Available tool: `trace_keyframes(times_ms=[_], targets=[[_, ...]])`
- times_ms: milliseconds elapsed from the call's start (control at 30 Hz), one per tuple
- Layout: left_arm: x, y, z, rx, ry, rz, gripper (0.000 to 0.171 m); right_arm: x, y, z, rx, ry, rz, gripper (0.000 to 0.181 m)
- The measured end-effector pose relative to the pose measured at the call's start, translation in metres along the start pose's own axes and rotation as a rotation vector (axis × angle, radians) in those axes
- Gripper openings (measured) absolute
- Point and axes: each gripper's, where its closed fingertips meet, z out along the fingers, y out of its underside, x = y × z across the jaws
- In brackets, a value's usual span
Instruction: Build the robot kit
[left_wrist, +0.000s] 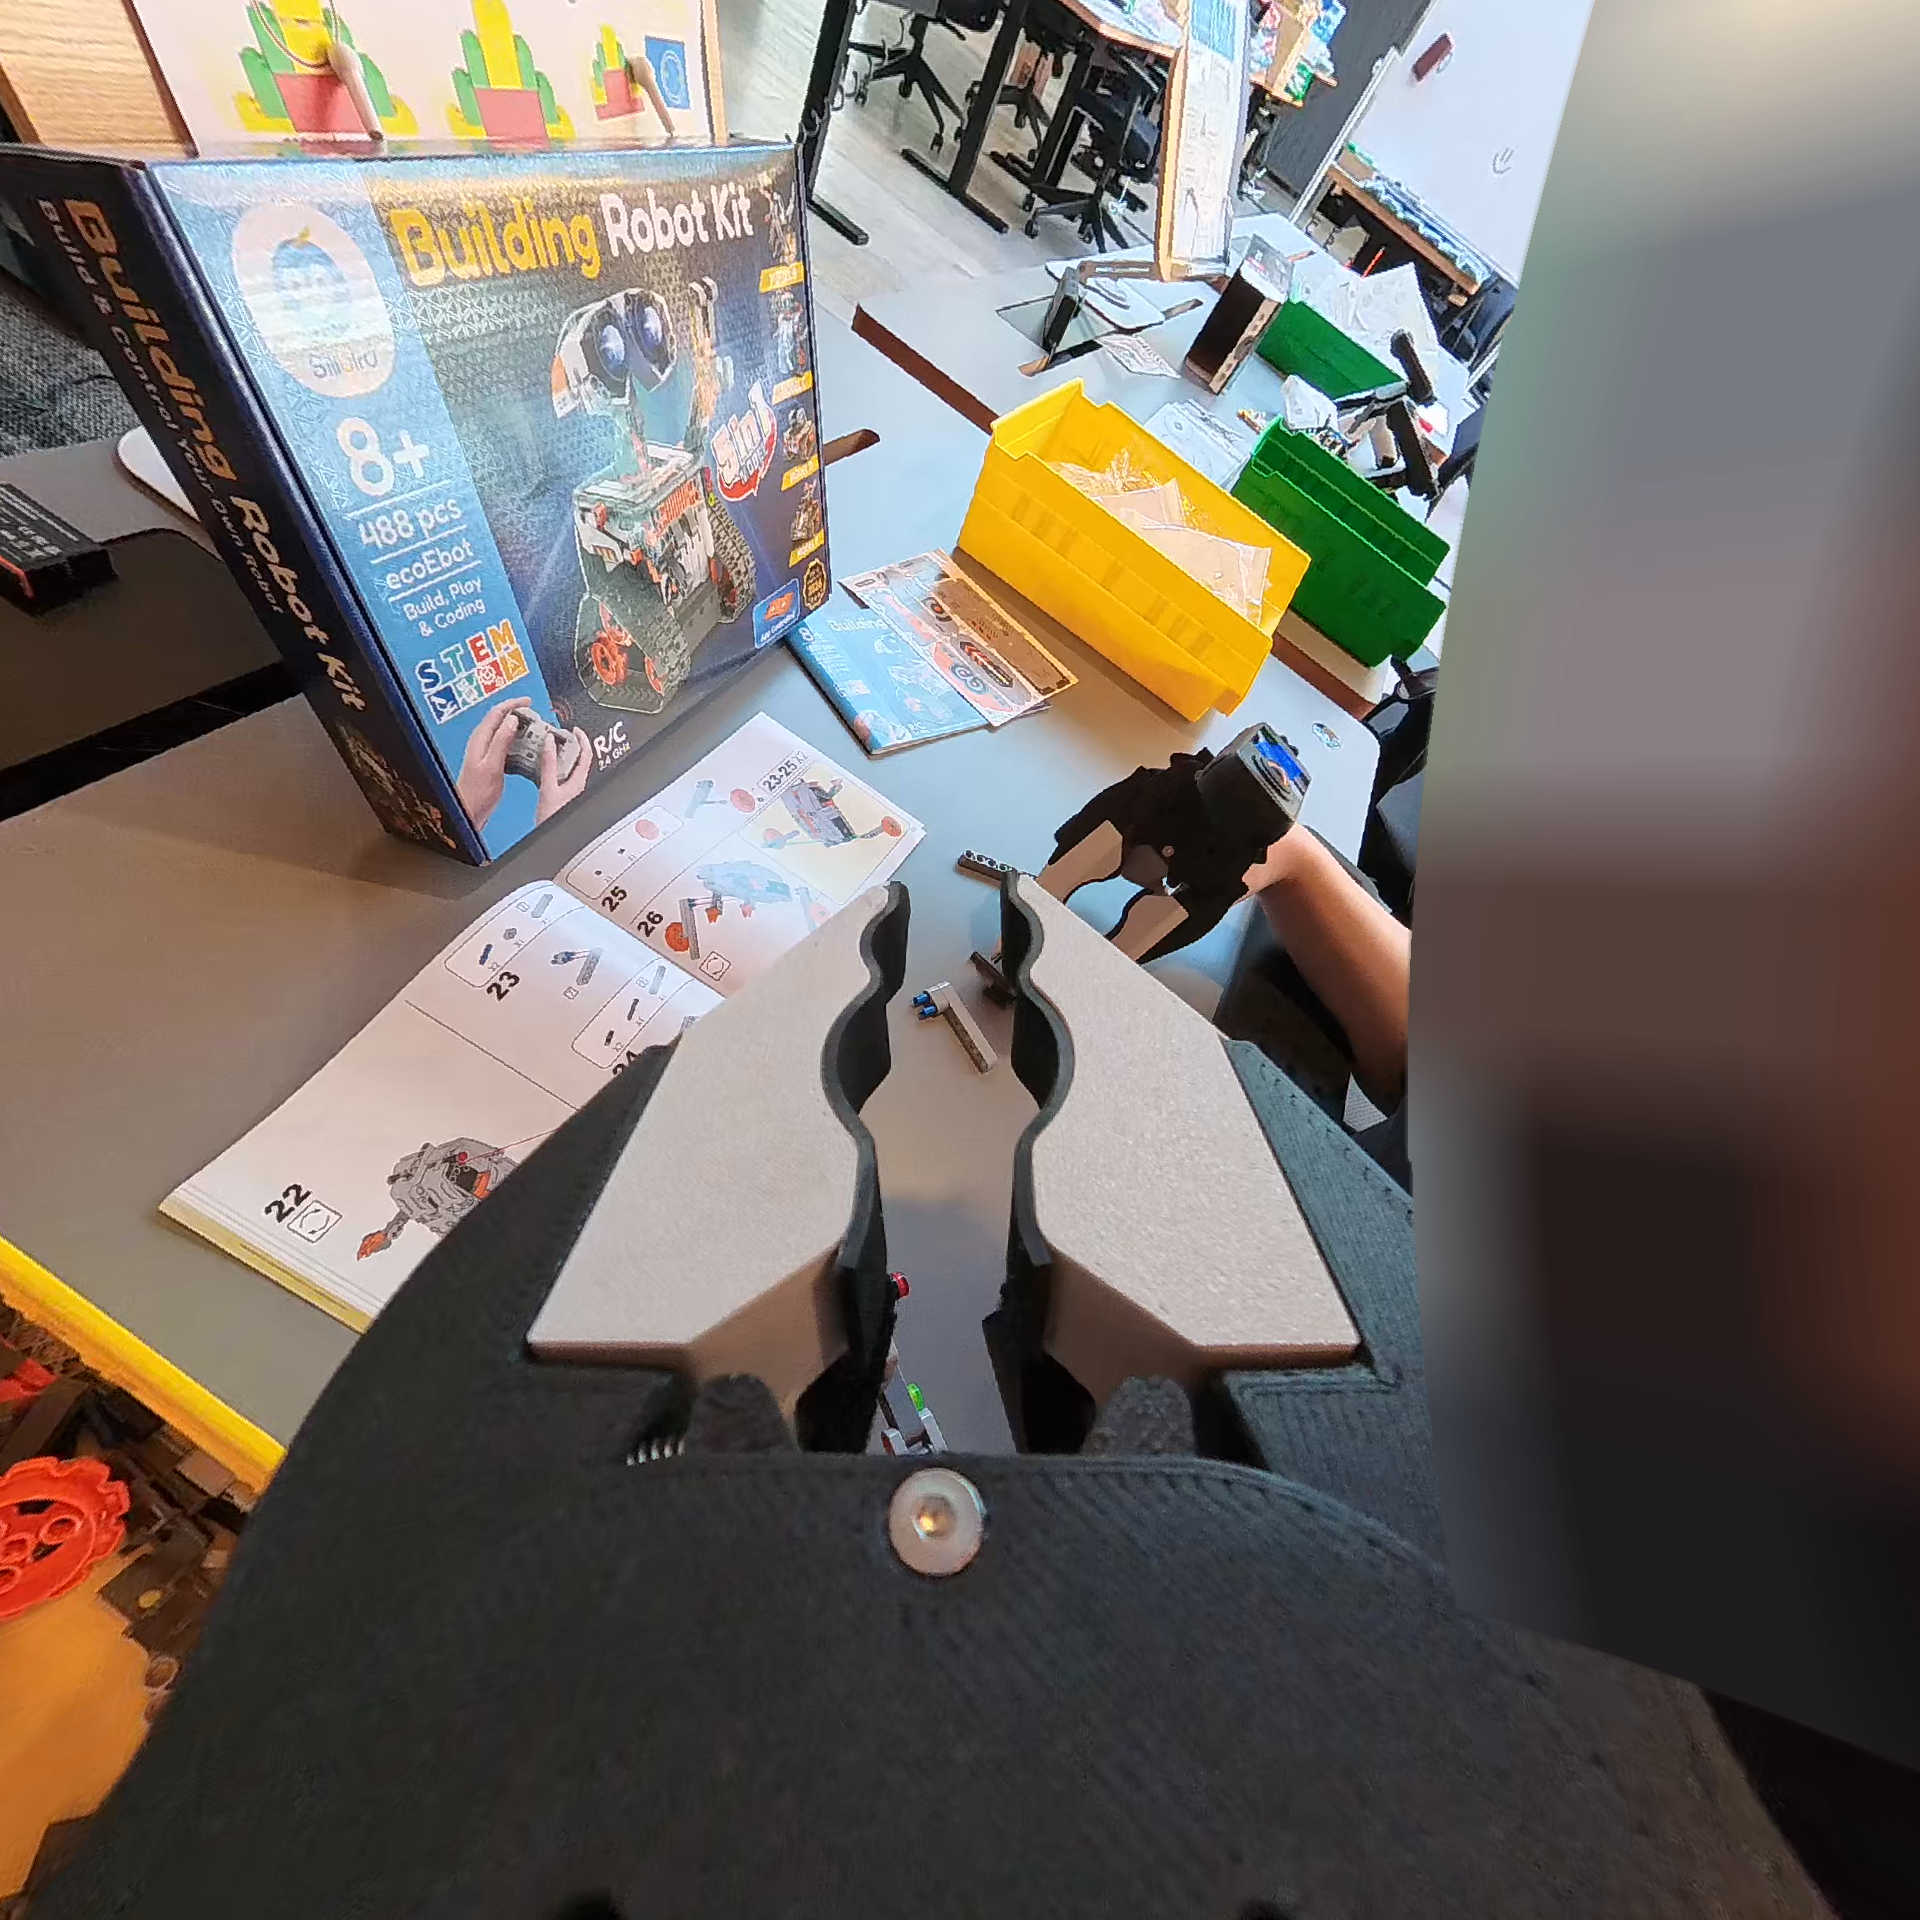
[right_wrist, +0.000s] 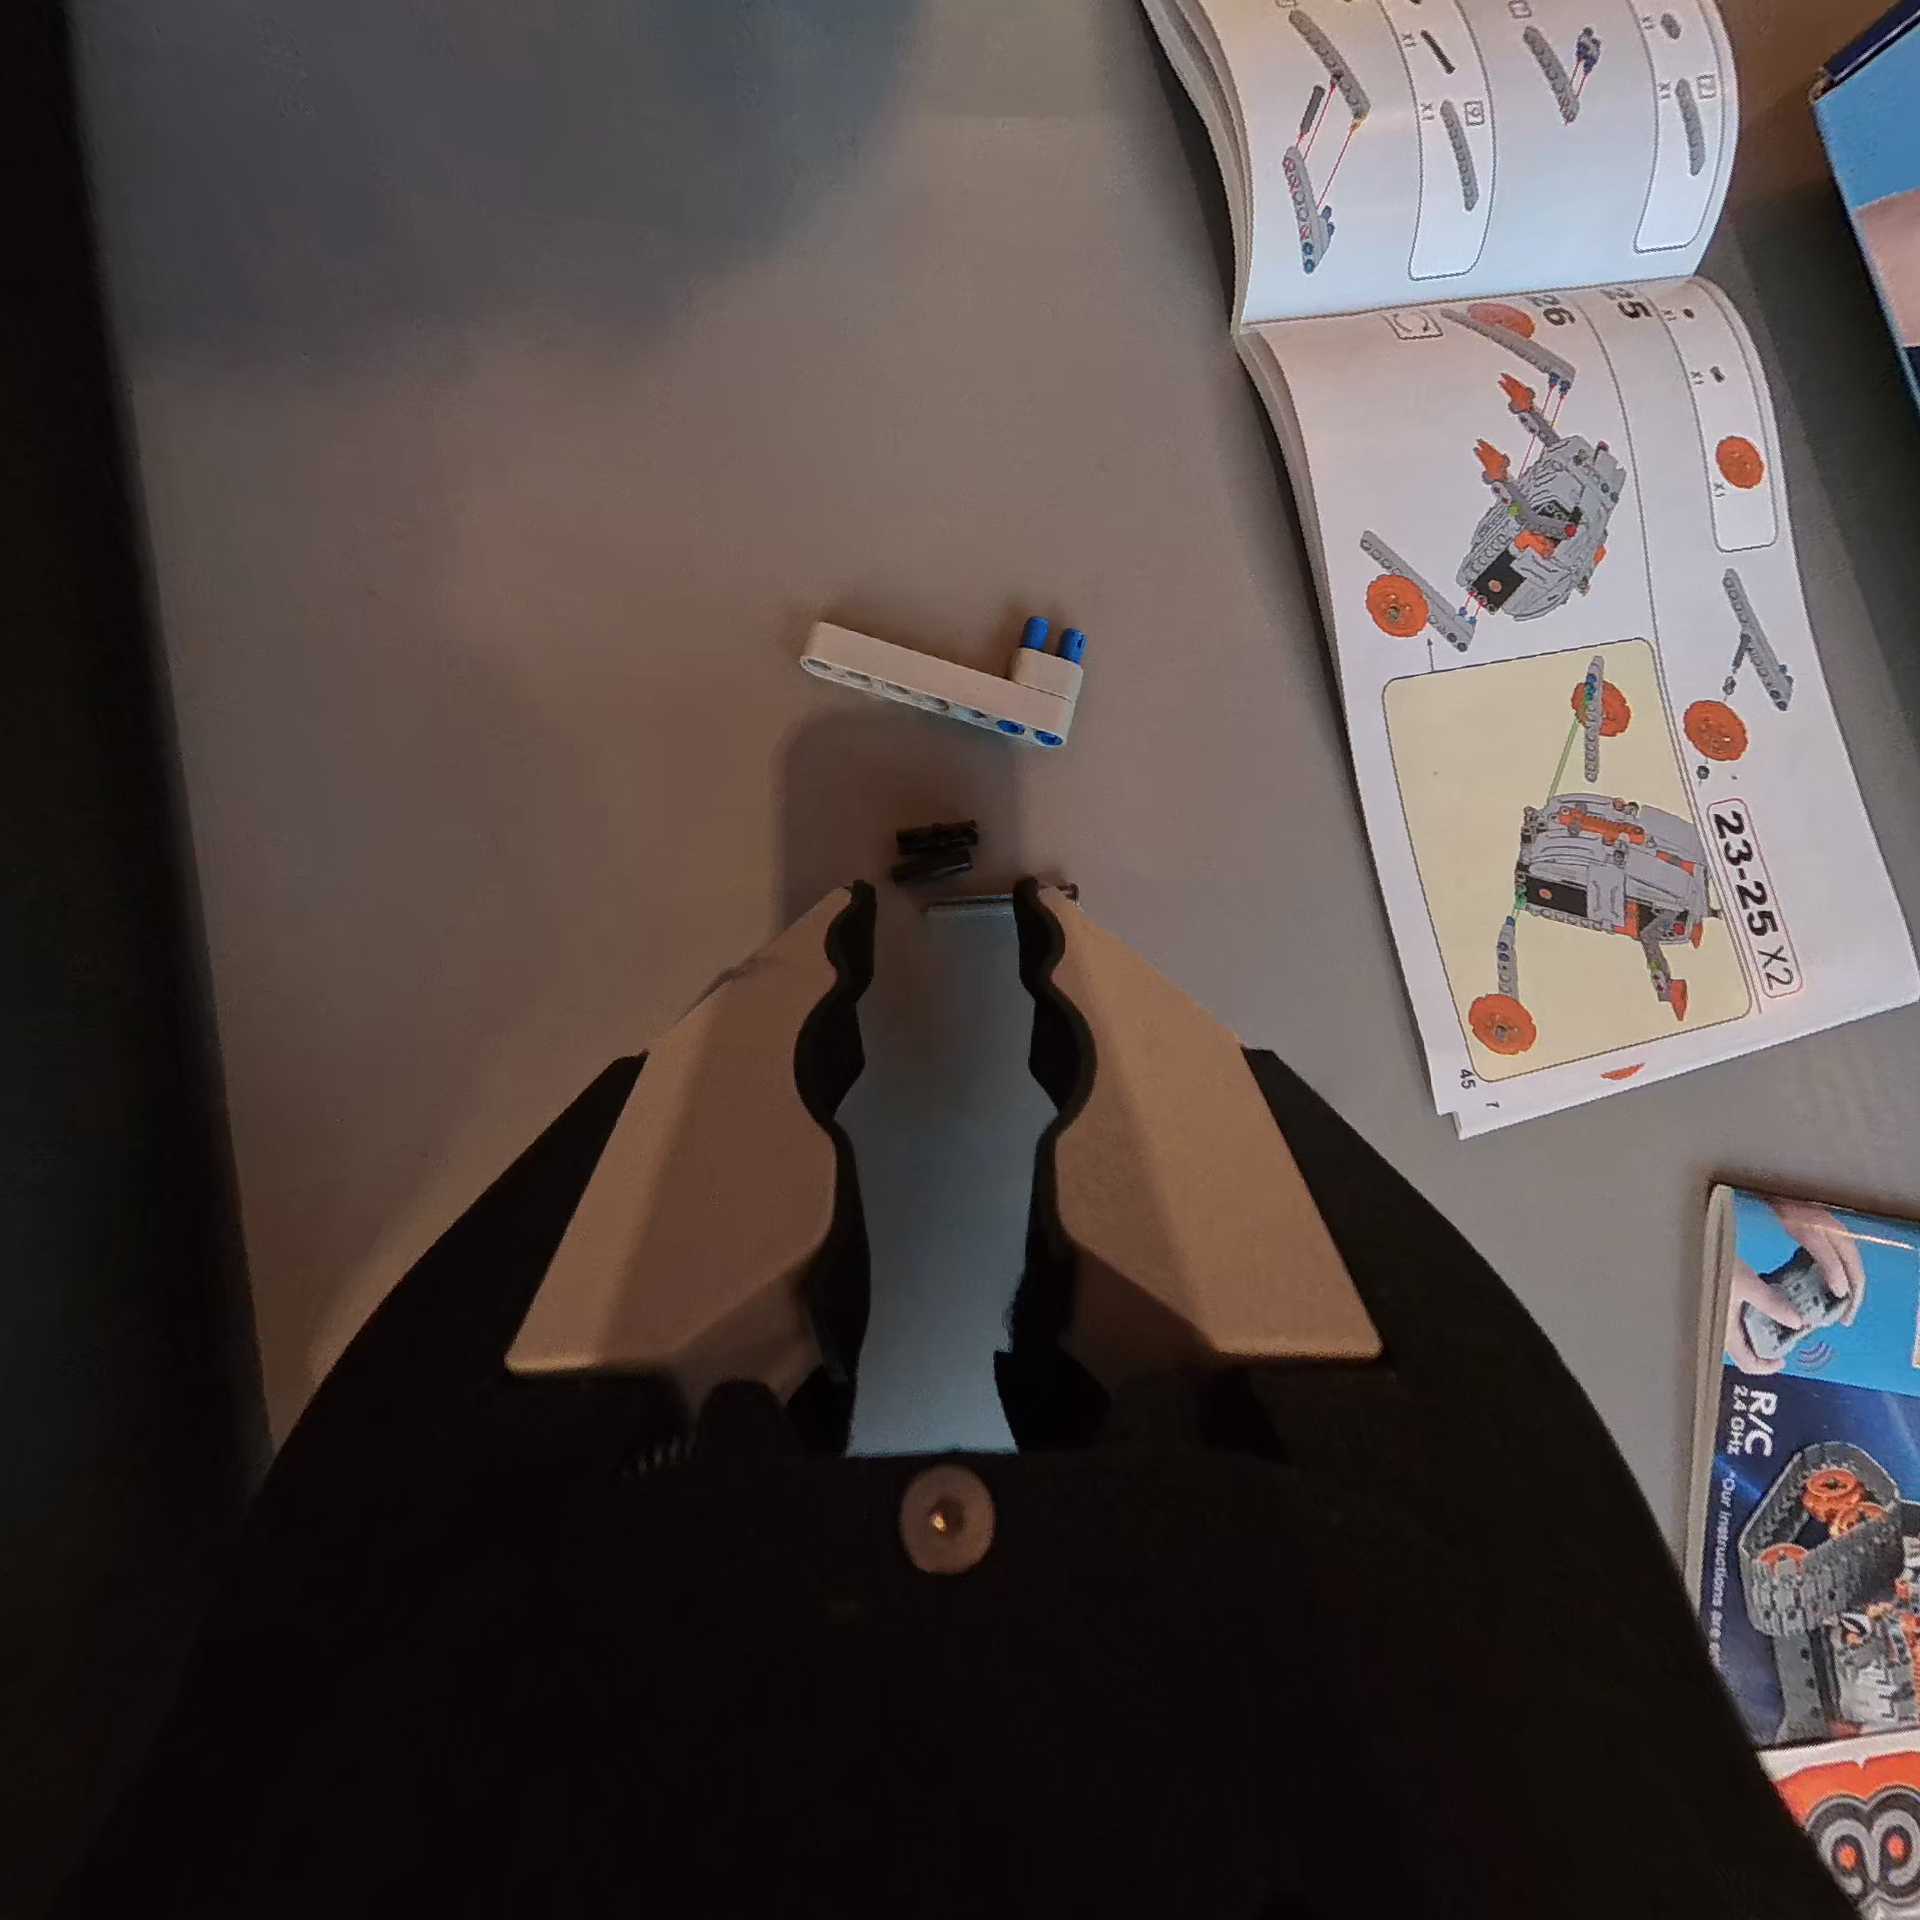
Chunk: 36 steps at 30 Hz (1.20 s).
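My left gripper (left_wrist: 954, 894) is open and empty above the grey table (left_wrist: 156, 935). Past its tips lies a light grey beam with two blue pins (left_wrist: 961, 1023). The same beam shows in the right wrist view (right_wrist: 935, 691), just ahead of my right gripper (right_wrist: 943, 894). That gripper is open, low over the table. Two small black pins (right_wrist: 935, 852) lie right before its tips. A thin dark grey beam (right_wrist: 971, 906) lies across the gap at its tips; it also shows in the left wrist view (left_wrist: 987, 864). The right gripper (left_wrist: 1143, 894) shows farther off there.
A blue robot kit box (left_wrist: 499, 468) stands at the back left. An open instruction booklet (left_wrist: 520, 1039) lies before it, also in the right wrist view (right_wrist: 1558, 623). A second booklet (left_wrist: 914, 665), a yellow bin (left_wrist: 1122, 561) and a green bin (left_wrist: 1340, 540) lie behind. Orange parts (left_wrist: 62, 1527) fill a tray at lower left. The gap from one gripper's tips to the other's is roughly 30 cm.
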Motion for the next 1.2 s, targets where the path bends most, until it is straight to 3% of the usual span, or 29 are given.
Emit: trace_keyframes(times_ms=[267,533,667,933,1100,1200], targets=[[-0.001,-0.001,-0.002,0.005,-0.005,-0.001,0.016,0.005,-0.006,-0.014,0.051,0.012,0.050,0.026],[0.002,-0.002,-0.001,0.014,-0.006,0.004,0.016,0.041,0.004,-0.048,0.100,0.161,0.175,0.024],[0.003,0.000,-0.002,0.010,-0.005,0.007,0.016,0.035,0.001,-0.045,0.122,0.111,0.191,0.024],[0.006,0.002,-0.001,0.002,0.001,0.011,0.017,0.026,0.022,-0.036,-0.016,0.089,0.136,0.028],[0.006,0.005,0.002,-0.003,0.004,0.008,0.017,0.047,0.038,-0.045,0.009,0.122,0.355,0.030],[0.005,0.006,0.003,-0.006,0.000,0.007,0.017,0.056,0.047,-0.042,-0.044,0.173,0.399,0.030]])
